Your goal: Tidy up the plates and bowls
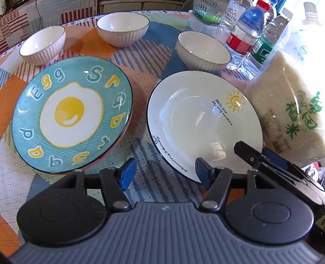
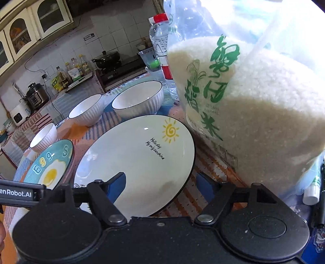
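A teal plate (image 1: 71,113) with a fried-egg picture and a white plate (image 1: 203,126) with a sun drawing lie side by side on the patchwork tablecloth. Three white ribbed bowls (image 1: 42,44) (image 1: 121,28) (image 1: 203,50) stand behind them. My left gripper (image 1: 165,172) is open over the cloth between the plates, and its right pad overlaps the white plate's near rim. My right gripper (image 2: 160,186) is open at the white plate (image 2: 138,158). One pad is over the plate and the other is outside the rim, not pressing. It also shows in the left wrist view as the right gripper (image 1: 255,150).
A big clear bag of rice (image 2: 254,111) stands right beside the white plate's right edge. Water bottles (image 1: 243,34) and a white basket (image 1: 203,10) crowd the table's back right. A kitchen counter with a pot (image 2: 105,58) lies beyond the table.
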Tool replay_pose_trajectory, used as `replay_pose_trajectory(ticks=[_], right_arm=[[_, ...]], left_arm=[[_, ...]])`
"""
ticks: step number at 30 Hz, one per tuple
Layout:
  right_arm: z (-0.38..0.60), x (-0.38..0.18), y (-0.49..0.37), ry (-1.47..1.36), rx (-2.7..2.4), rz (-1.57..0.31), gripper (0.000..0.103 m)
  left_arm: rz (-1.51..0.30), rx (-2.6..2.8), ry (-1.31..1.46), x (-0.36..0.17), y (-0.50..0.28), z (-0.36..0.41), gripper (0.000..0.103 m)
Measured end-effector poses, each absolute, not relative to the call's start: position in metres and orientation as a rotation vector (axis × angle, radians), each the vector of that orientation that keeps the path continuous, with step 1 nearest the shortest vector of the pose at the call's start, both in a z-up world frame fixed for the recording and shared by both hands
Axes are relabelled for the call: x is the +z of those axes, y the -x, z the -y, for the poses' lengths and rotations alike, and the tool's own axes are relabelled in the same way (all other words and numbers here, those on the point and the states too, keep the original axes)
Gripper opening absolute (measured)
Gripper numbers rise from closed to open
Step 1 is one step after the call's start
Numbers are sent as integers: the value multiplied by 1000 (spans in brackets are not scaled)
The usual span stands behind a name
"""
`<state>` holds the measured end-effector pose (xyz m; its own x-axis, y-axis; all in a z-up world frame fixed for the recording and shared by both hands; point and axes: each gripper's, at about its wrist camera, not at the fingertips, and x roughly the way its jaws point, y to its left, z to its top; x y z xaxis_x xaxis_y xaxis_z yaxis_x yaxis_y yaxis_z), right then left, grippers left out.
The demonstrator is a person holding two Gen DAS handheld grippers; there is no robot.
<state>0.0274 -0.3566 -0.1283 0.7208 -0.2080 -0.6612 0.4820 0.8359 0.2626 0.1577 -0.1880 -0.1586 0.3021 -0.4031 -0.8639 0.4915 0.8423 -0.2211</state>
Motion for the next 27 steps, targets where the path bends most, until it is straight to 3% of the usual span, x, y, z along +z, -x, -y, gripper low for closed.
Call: replay_pose_trajectory(ticks=[6, 17, 27], right_arm=[[367, -142, -36, -462, -396, -677, 60], [367, -145, -41, -405, -410, -700, 42], [376, -152, -41, -445, -408, -651, 43]], left_arm=[[-1143, -586, -88, -175, -155, 195, 63], [-1132, -563, -80, -182, -161, 202, 63], [-1080, -524, -32, -186, -173, 206, 59]])
